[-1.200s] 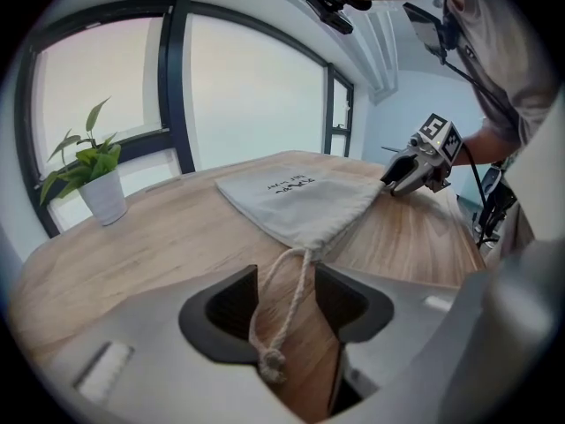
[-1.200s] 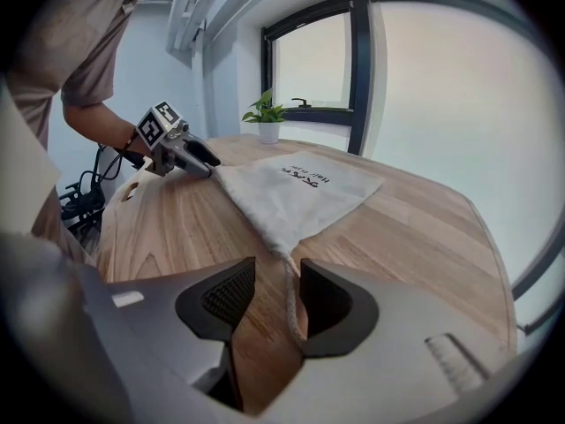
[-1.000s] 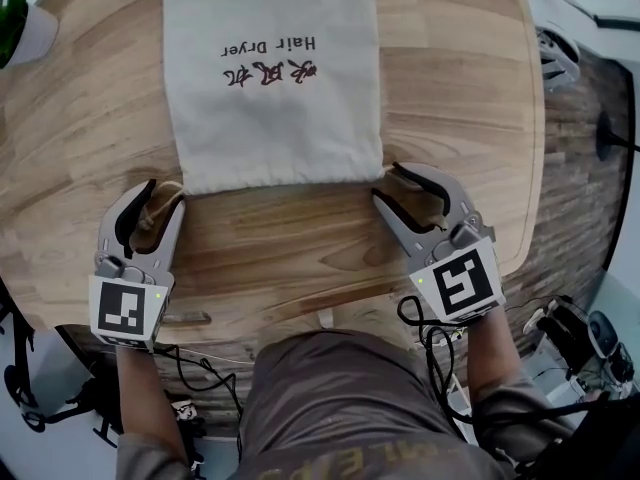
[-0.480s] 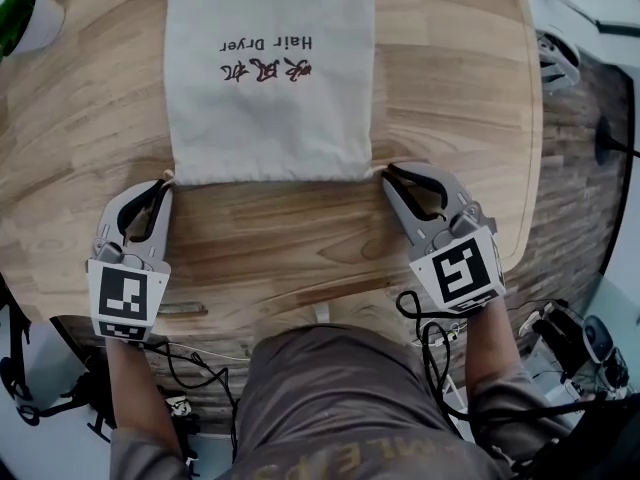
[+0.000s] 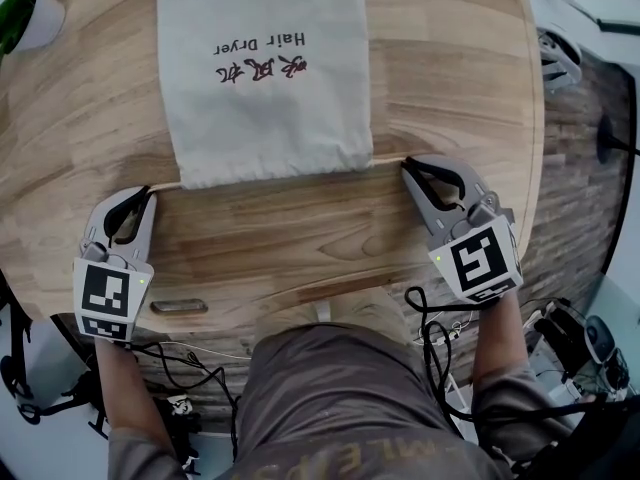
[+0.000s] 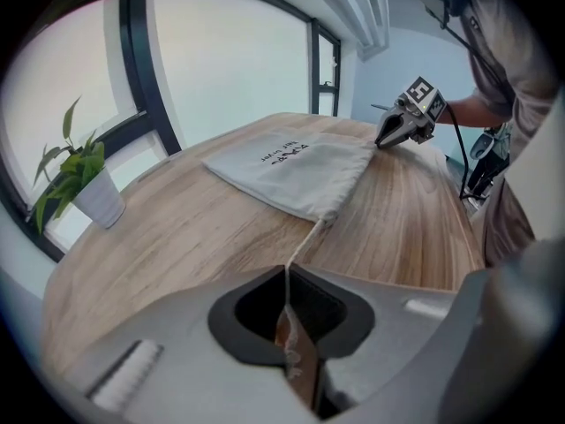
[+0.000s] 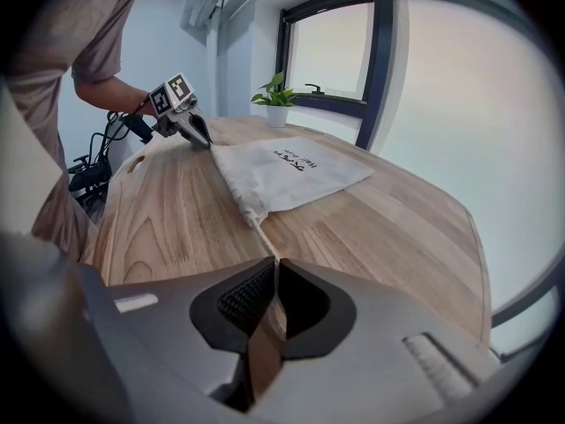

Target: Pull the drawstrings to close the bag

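Head view: left gripper (image 5: 140,194) clamped on left drawstring (image 5: 166,185); right gripper (image 5: 408,165) jaws have just been closing, now pinched on right drawstring (image 5: 388,159). Strings run out taut toward 9 and 3 o'clock. Bag (image 5: 265,98) flat on table (image 5: 450,68), long axis 12–6, mouth at 6. Only gripper views show window (image 7: 327,51).

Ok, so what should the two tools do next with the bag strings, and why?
Probably pull both tools apart, sideways. The left tool is shut on the left drawstring; the right tool has just been closing and now pinches the right drawstring. Both strings run straight to the bag, whose mouth lies wide and flat, not gathered yet.
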{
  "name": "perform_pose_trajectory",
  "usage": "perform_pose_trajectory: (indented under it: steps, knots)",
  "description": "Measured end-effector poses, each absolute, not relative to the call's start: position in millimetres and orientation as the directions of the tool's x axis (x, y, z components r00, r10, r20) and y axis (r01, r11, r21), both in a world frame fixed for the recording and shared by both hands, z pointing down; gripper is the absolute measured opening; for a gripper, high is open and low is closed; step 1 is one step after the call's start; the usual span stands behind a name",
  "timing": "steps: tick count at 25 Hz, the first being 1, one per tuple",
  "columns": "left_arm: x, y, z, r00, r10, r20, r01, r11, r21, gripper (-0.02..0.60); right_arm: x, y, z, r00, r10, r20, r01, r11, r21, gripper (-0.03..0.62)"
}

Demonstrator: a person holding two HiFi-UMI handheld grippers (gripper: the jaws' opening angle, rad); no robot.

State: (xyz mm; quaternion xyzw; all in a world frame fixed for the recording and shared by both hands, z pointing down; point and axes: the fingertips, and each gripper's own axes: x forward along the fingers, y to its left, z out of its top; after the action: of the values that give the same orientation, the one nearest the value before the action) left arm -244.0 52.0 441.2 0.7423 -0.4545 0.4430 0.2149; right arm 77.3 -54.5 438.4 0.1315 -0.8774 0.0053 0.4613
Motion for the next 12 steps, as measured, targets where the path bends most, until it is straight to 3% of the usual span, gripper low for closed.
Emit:
perform_pose_trajectory:
  steps: [6, 12]
  knots:
    - [-270.6, 61.6, 437.8, 0.168, -0.477, 0.863, -0.868, -0.486, -0.099, 0.014, 88.6, -60.7, 434.5, -0.517, -0.221, 0.827, -0.229, 0.967, 0.116, 0.044]
    - [-280.5, 64.2, 436.1, 0.166, -0.545, 0.822, -0.932, -0.360, -0.051, 0.015, 81.6, -59.3, 434.8, -0.506, -0.239, 0.829, -0.265, 0.957, 0.115, 0.051]
